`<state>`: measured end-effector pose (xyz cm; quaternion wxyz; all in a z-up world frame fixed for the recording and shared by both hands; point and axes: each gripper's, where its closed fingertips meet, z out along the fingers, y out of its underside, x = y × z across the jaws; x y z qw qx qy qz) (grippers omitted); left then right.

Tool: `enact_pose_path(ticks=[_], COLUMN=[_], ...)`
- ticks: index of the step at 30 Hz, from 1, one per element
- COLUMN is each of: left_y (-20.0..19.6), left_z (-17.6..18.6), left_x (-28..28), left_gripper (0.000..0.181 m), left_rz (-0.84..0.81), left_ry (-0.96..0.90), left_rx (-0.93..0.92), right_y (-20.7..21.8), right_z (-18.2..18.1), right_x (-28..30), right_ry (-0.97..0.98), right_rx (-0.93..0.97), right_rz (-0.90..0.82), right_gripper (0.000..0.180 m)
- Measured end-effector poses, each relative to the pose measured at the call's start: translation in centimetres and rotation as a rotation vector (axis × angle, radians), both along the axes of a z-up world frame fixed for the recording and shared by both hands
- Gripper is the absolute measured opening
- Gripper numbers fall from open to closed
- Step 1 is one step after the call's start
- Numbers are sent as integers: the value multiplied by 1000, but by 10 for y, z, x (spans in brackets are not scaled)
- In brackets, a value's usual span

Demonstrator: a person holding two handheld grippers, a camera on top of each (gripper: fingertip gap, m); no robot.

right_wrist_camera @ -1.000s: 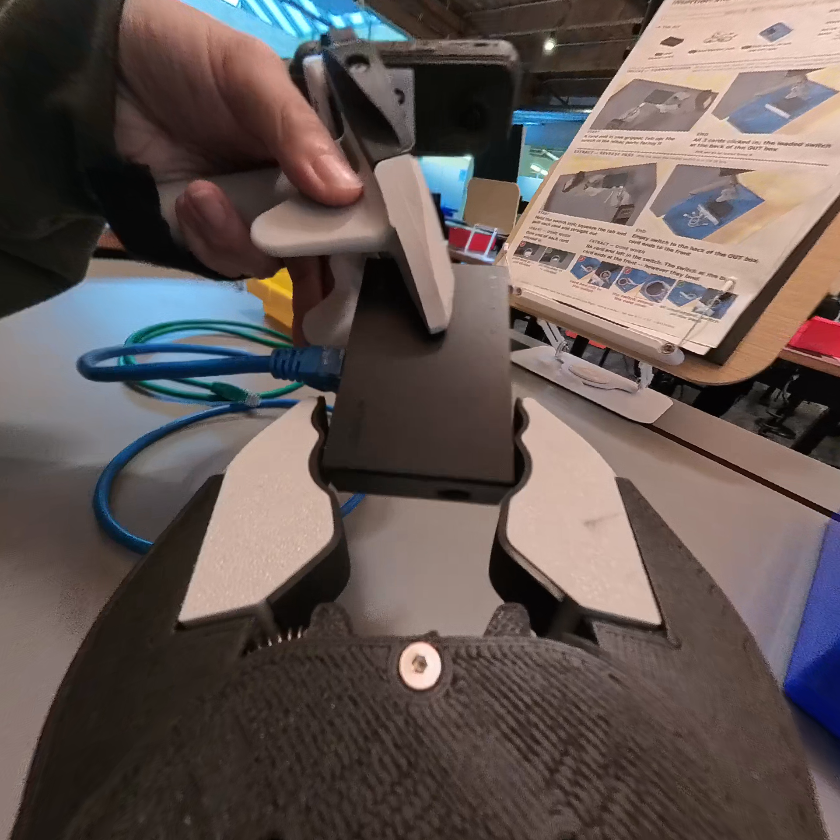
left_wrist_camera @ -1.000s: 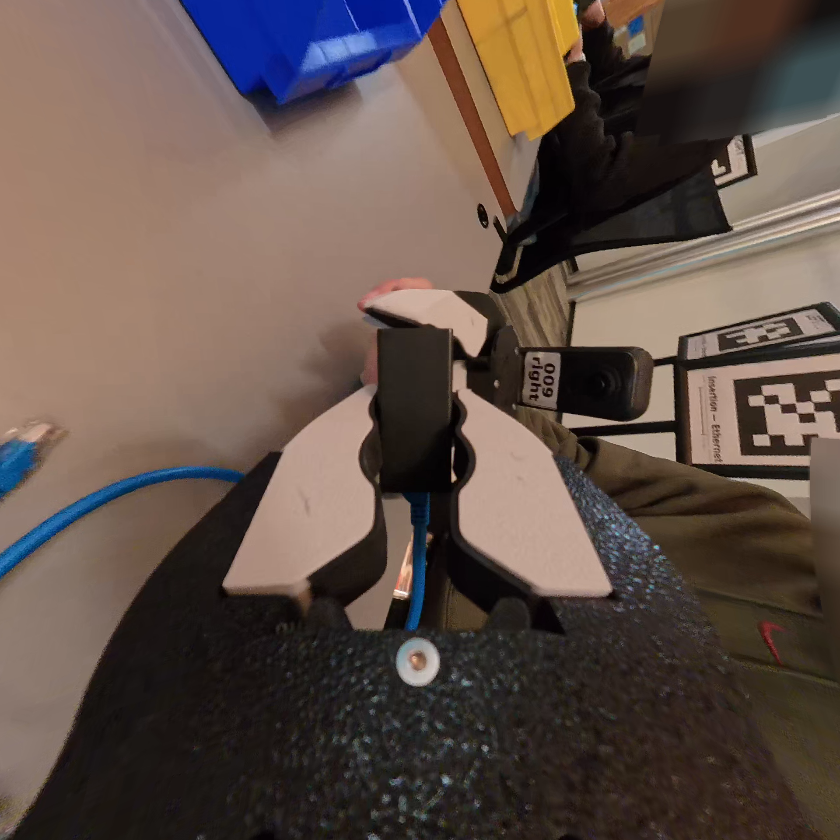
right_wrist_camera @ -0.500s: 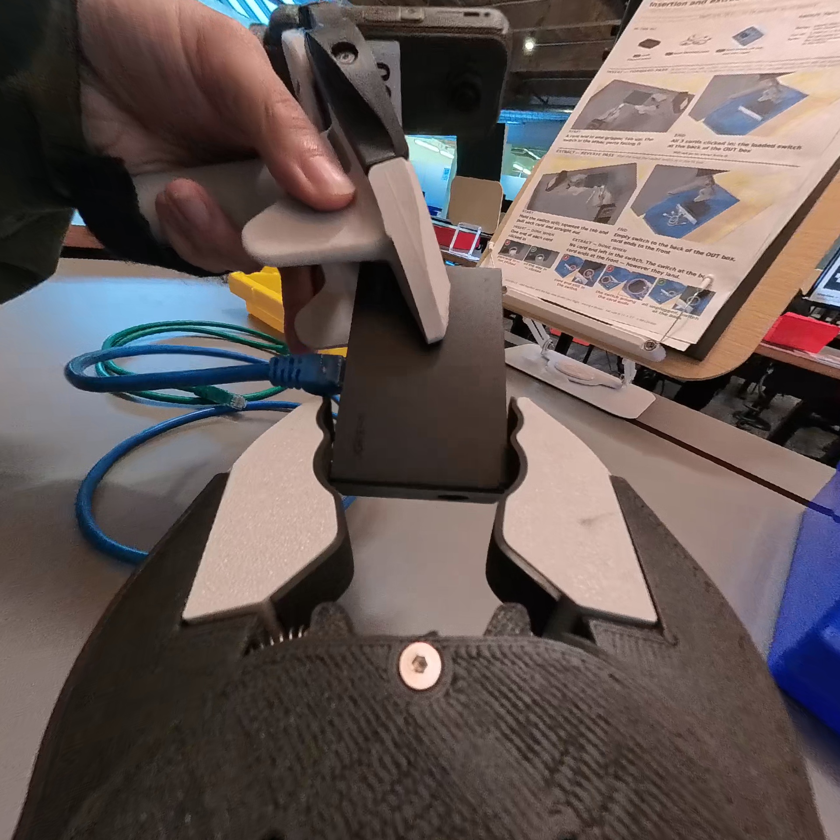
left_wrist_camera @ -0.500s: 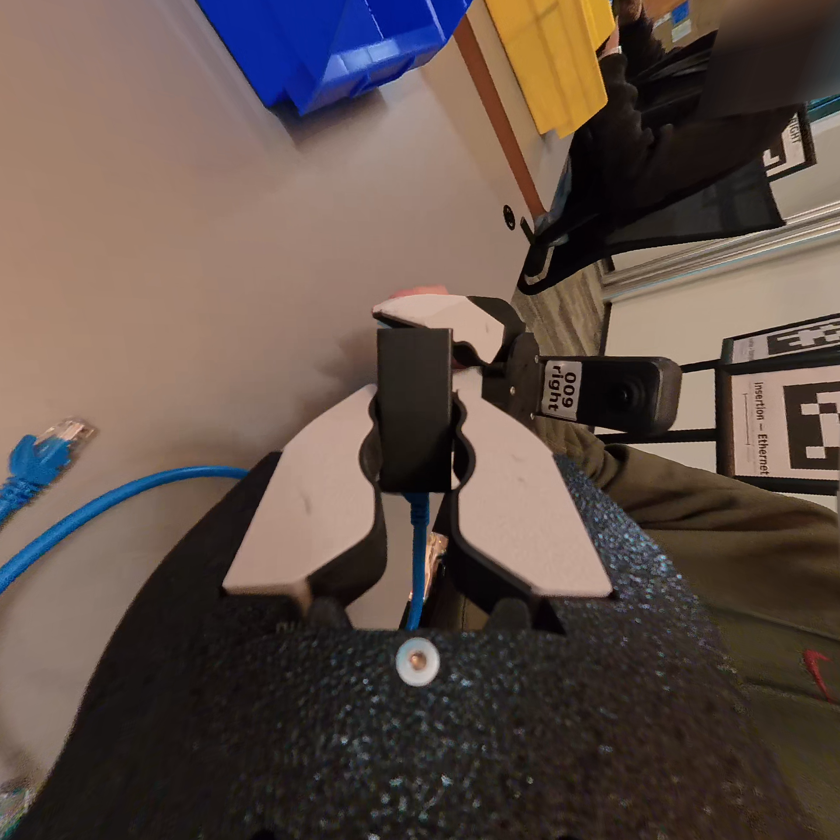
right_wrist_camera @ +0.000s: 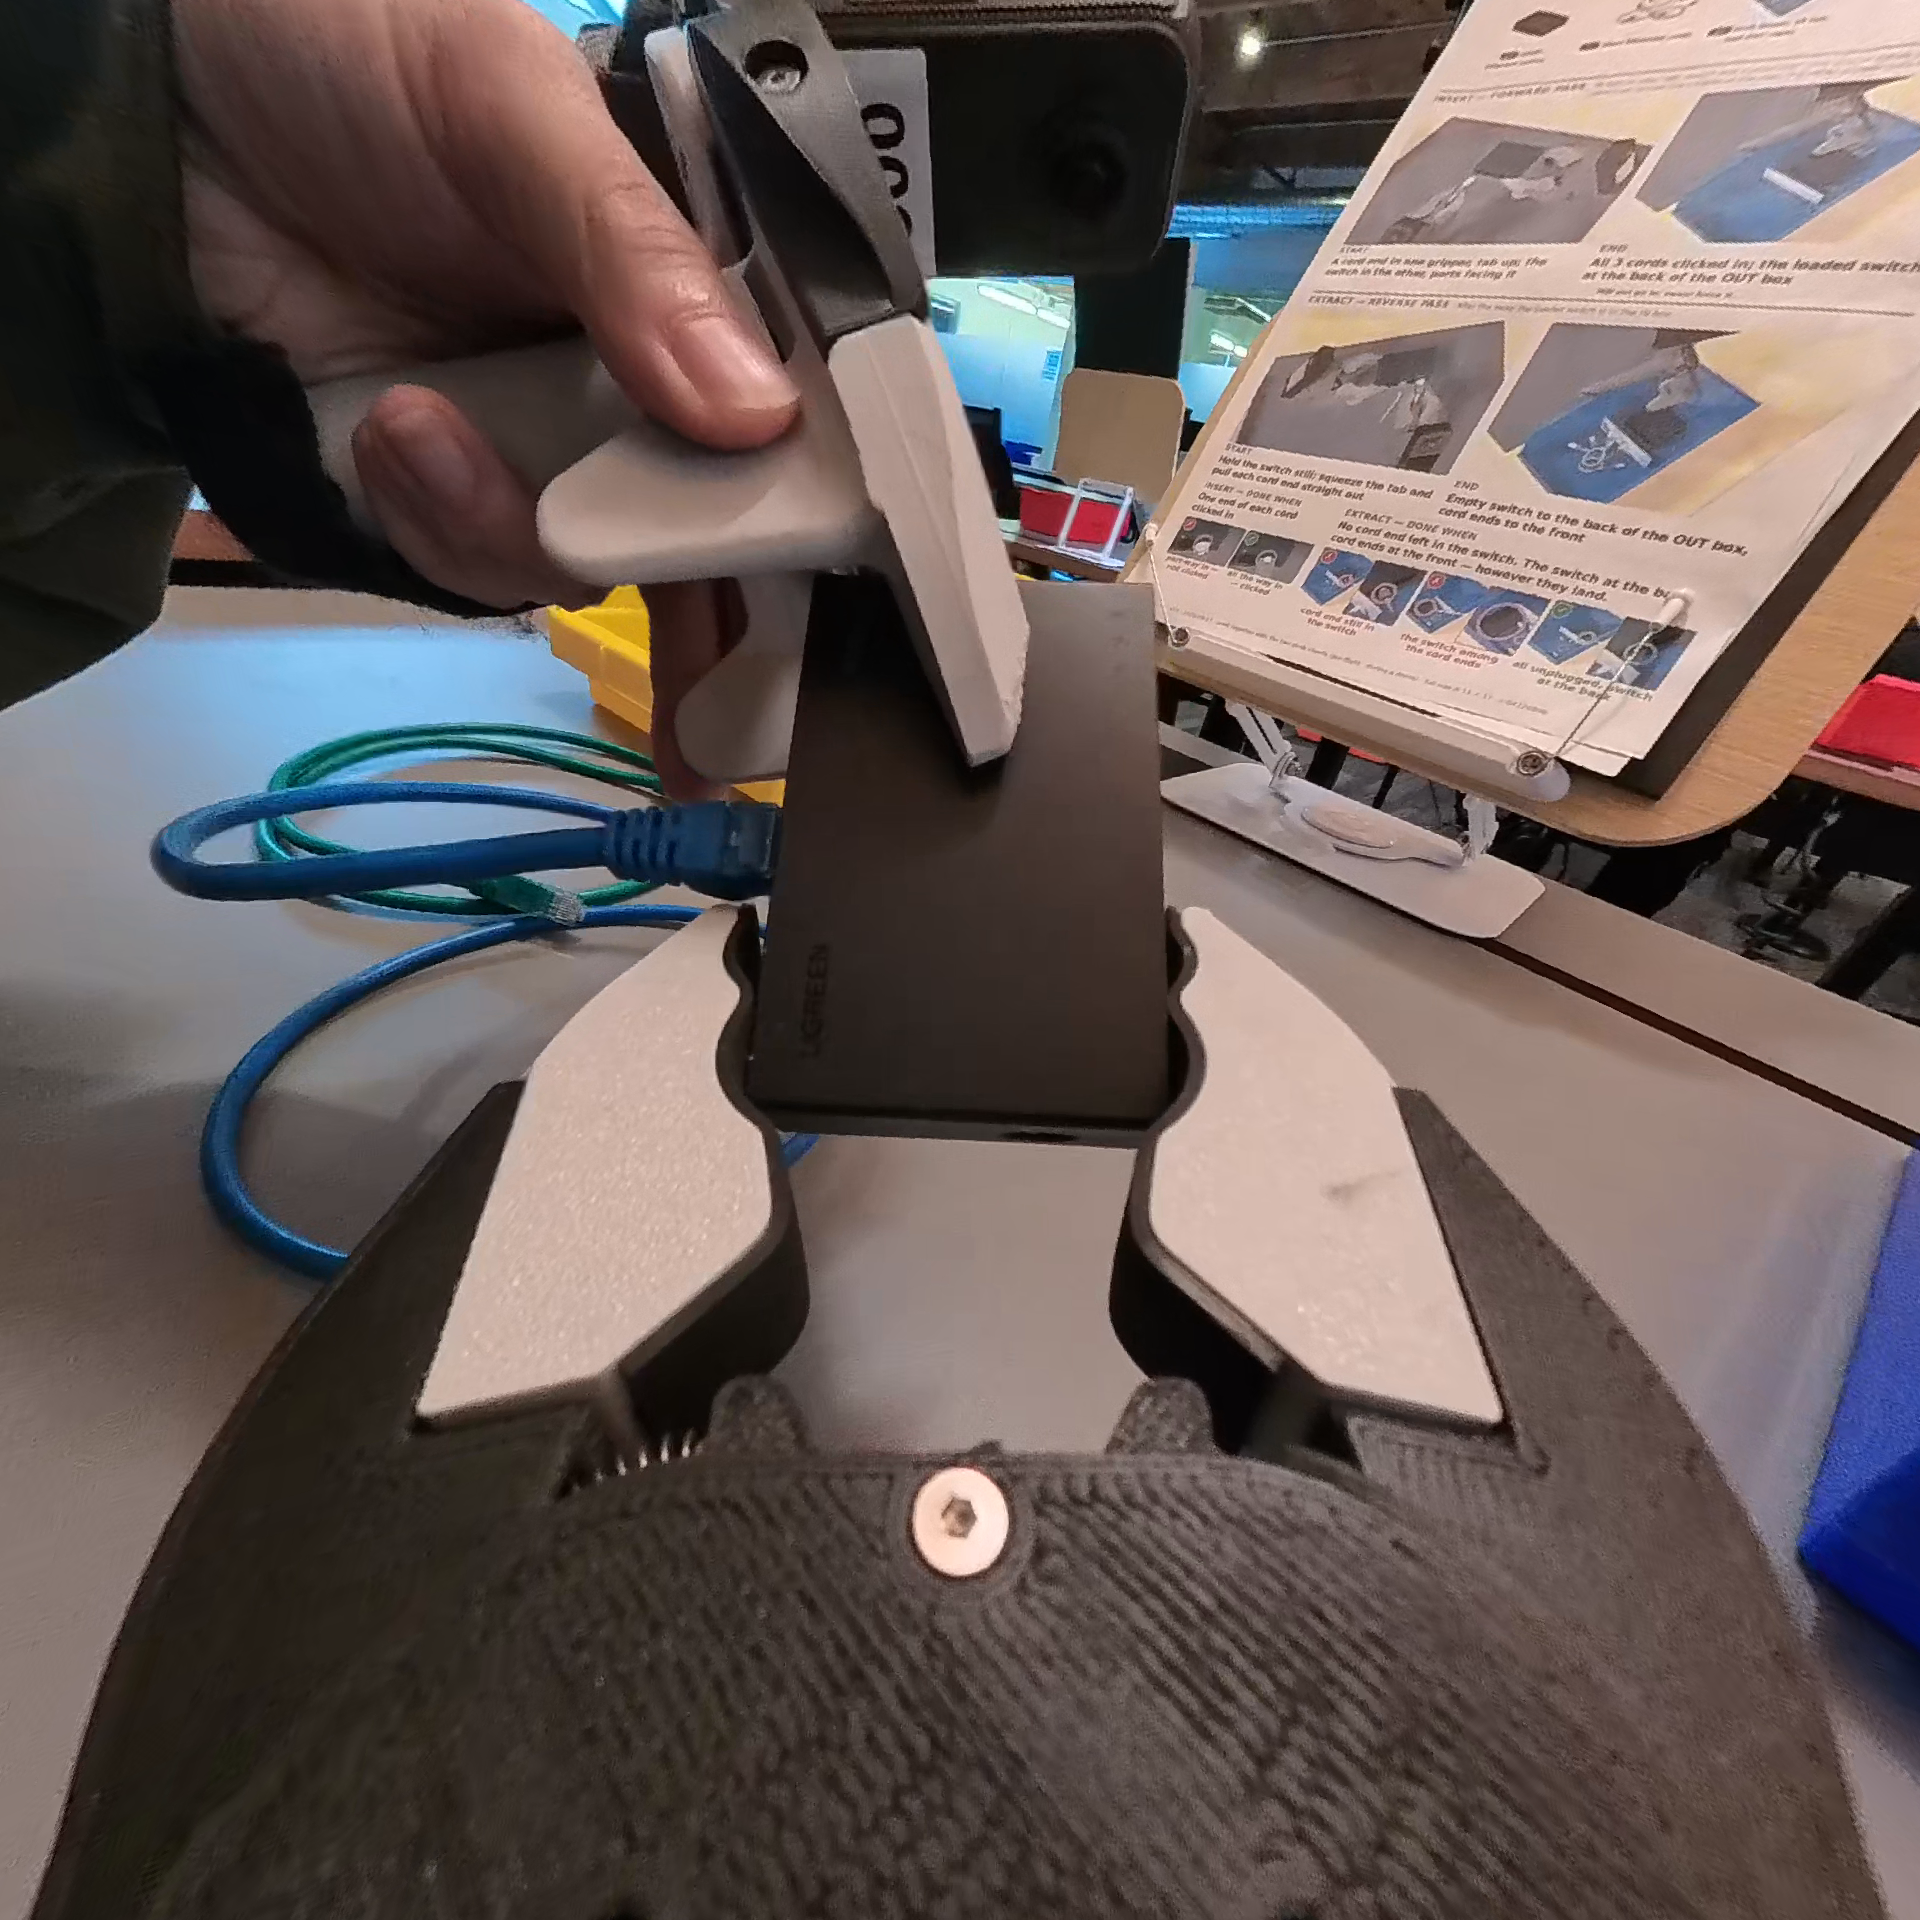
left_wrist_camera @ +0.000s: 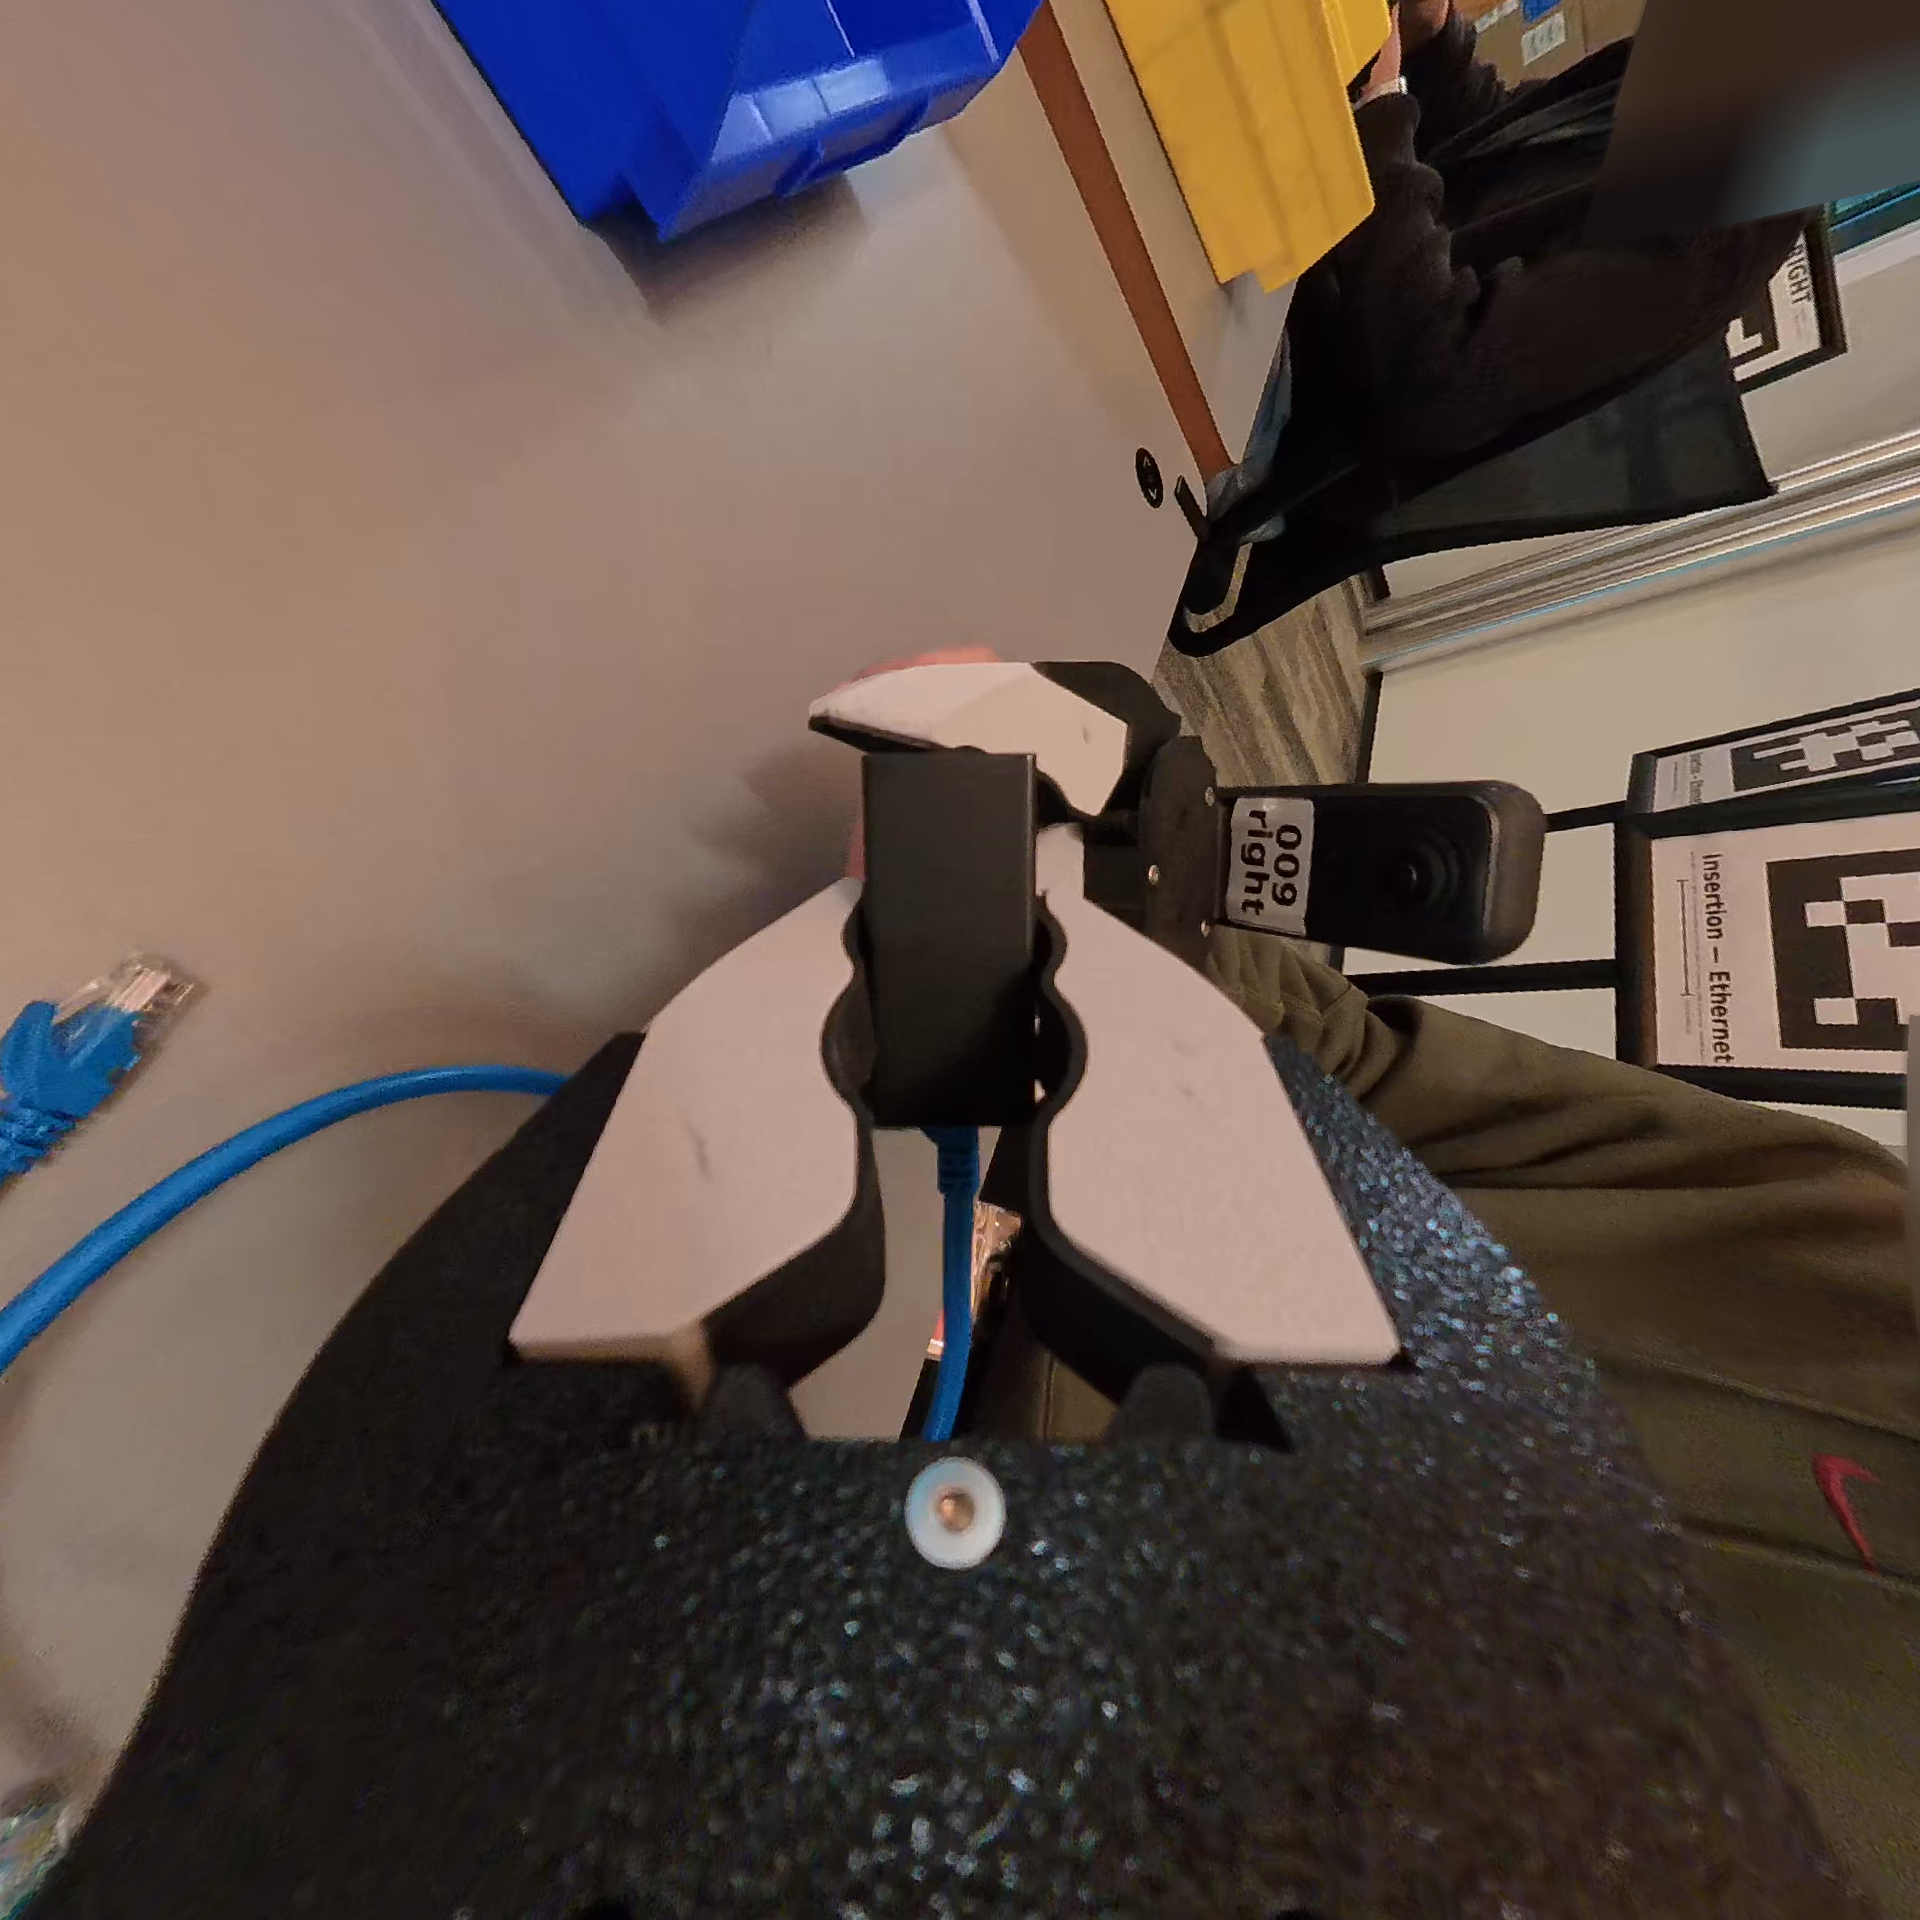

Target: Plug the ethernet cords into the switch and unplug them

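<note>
Both claws clamp the black switch (right_wrist_camera: 966, 914) at once: the right claw (right_wrist_camera: 961, 997) across its width, the left claw (left_wrist_camera: 951, 997) across its thin edges. The blue ethernet cord (right_wrist_camera: 686, 842), plugged into its left side, runs leftward, closest to the left claw.

- The switch (right_wrist_camera: 966, 894) sits between the right gripper (right_wrist_camera: 961, 1023) fingers, above the table (right_wrist_camera: 1558, 1091).
- A cord (right_wrist_camera: 436, 852) enters its left side.
- An instruction board (right_wrist_camera: 1558, 416) stands behind, to the right.

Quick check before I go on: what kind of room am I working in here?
Probably a lab or workshop set up for data collection: a propped instruction sheet on the table, blue and yellow parts bins, printed marker boards.
</note>
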<state>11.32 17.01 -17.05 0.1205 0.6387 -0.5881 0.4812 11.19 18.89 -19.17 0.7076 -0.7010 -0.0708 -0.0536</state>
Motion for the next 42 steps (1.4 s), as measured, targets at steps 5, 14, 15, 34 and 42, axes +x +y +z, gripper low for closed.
enact_pose_path(ticks=[5, 14, 15, 34, 42], left_y=[-2, 35, 43, 138, 144], left_z=[6, 46, 47, -99, -121], left_x=[6, 3, 0, -157, -162], left_gripper=[29, 36, 36, 33, 25], left_rz=[-21, 95, 114, 70, -73], left_ry=[-106, -482, -505, -390, -370], left_rx=[11, 269, 322, 1058, 1334], right_y=[-3, -8, -8, -16, -16], right_z=[4, 1, 0, -18, -19], right_x=[7, 35, 38, 73, 71], right_ry=[18, 224, 230, 412, 401], right_rx=[31, 6, -1, -112, -116], right_rz=[-46, -107, -125, -231, -226], right_gripper=[73, 73, 73, 73, 73])
